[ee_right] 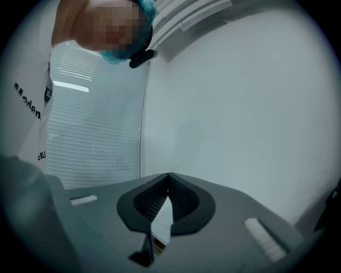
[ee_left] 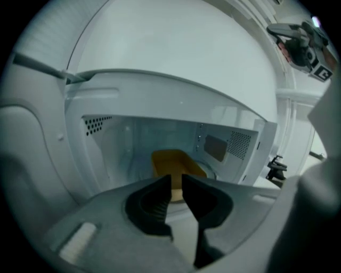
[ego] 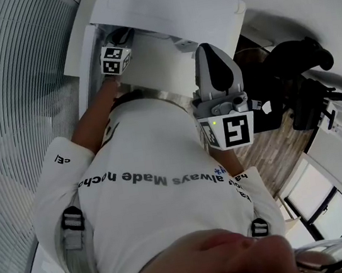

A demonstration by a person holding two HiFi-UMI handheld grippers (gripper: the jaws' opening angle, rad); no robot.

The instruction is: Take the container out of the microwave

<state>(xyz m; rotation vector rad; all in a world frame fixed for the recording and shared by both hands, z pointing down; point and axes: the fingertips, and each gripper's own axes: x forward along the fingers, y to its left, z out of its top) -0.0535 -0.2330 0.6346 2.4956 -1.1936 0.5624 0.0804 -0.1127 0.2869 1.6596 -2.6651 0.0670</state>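
Note:
The white microwave stands open, and a yellow container sits on its floor toward the back. My left gripper hangs just in front of the opening, pointing at the container. Its jaws stand slightly apart with nothing between them, short of the container. In the head view the left gripper's marker cube is at the microwave mouth. My right gripper is held off to the side, aimed at a bare white wall. Its fingertips meet and hold nothing. The head view shows it near the person's chest.
The microwave's door stands swung out at the left of the opening. A ribbed blind fills the left of the head view. Black equipment stands on the wooden floor at the right.

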